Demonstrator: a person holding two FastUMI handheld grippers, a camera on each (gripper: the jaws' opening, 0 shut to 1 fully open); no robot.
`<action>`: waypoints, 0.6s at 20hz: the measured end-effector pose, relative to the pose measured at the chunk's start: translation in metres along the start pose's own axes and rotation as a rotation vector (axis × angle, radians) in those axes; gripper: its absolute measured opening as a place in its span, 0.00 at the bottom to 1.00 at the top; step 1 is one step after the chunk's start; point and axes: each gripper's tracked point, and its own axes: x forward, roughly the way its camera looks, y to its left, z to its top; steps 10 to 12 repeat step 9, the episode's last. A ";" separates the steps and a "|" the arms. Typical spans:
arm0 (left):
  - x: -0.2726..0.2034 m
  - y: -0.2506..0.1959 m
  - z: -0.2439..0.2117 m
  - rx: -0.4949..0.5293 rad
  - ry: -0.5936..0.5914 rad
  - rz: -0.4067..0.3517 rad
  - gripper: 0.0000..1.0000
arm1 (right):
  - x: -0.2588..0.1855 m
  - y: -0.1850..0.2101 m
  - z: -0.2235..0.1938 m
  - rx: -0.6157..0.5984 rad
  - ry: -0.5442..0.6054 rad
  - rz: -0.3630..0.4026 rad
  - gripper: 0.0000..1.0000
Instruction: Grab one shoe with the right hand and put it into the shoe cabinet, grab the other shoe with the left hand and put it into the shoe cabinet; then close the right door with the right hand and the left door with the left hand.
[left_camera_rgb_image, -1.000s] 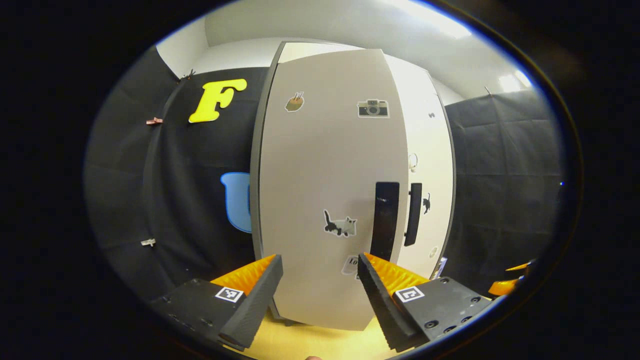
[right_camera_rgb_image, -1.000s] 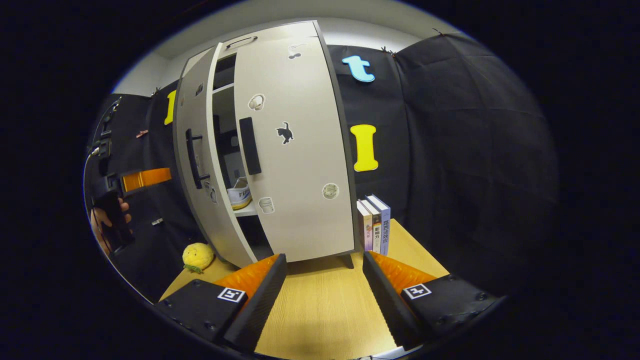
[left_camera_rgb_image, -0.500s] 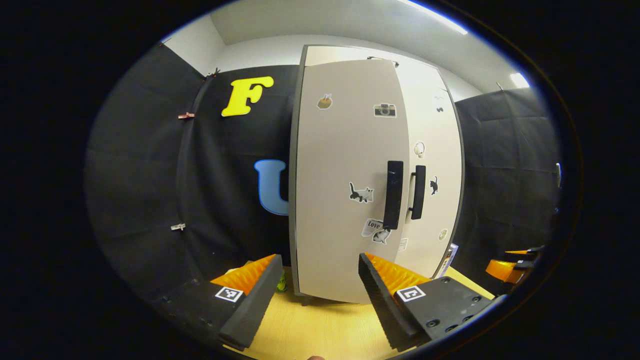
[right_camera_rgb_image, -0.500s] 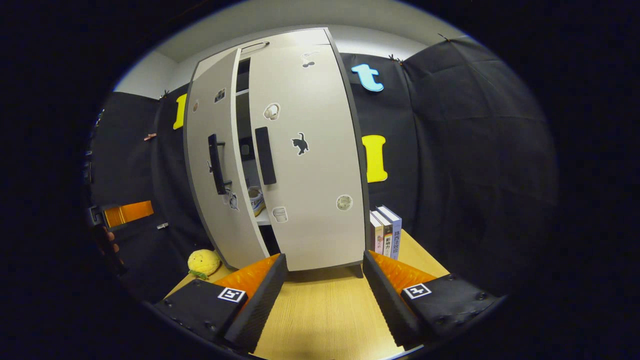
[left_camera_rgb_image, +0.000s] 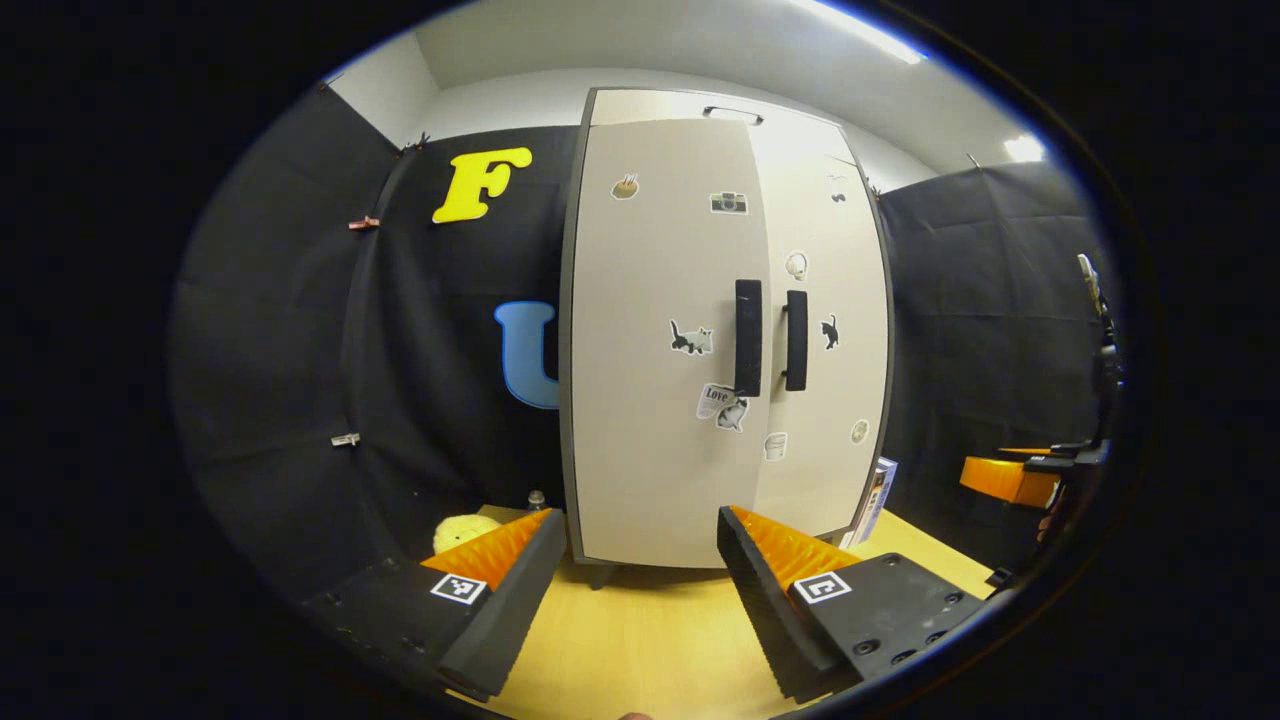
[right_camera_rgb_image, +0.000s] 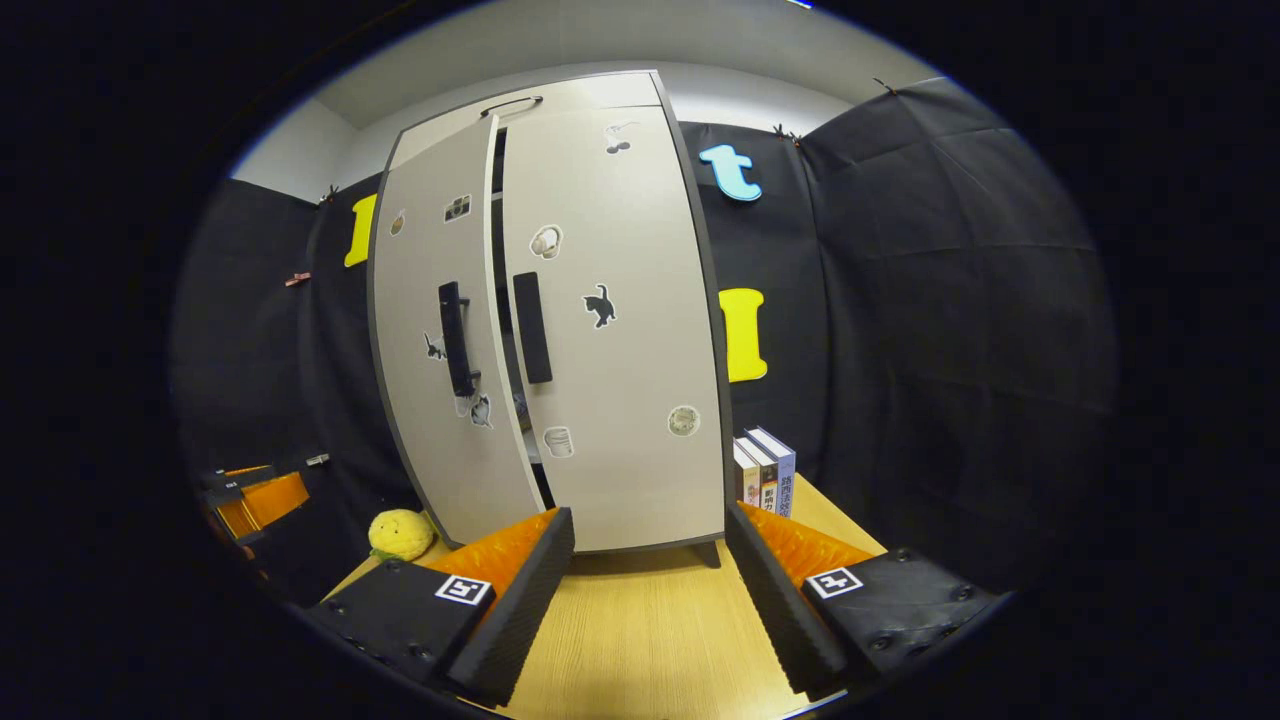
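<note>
The shoe cabinet (left_camera_rgb_image: 700, 340) is seen upright at the centre of the left gripper view, on the wooden table (left_camera_rgb_image: 650, 640). Its left door (right_camera_rgb_image: 440, 330) is caught just short of flush in the right gripper view: a thin dark slit is left beside the right door (right_camera_rgb_image: 610, 320), which lies flat. That slit suggests the last closing push is barely finished or not quite done. No shoe can be made out through it; both are judged to be inside.

The left gripper (left_camera_rgb_image: 635, 590) is held low at the bottom of its frame, aimed at the cabinet's base, fingers spread wide and empty, well clear of the doors. The right gripper (right_camera_rgb_image: 650, 590) is held likewise, wide and empty, backed off over the table. A yellow plush (right_camera_rgb_image: 398, 535) and some books (right_camera_rgb_image: 762, 470) flank the cabinet.
</note>
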 end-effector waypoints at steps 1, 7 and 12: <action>-0.001 -0.003 0.001 -0.007 -0.007 -0.007 0.96 | -0.002 -0.001 0.000 0.003 -0.005 -0.004 0.98; 0.000 -0.012 0.004 -0.001 -0.031 -0.011 0.95 | -0.001 0.012 -0.015 0.007 0.025 0.014 0.98; -0.001 -0.012 0.003 -0.037 -0.035 0.004 0.96 | 0.000 0.016 -0.019 0.007 0.034 0.018 0.98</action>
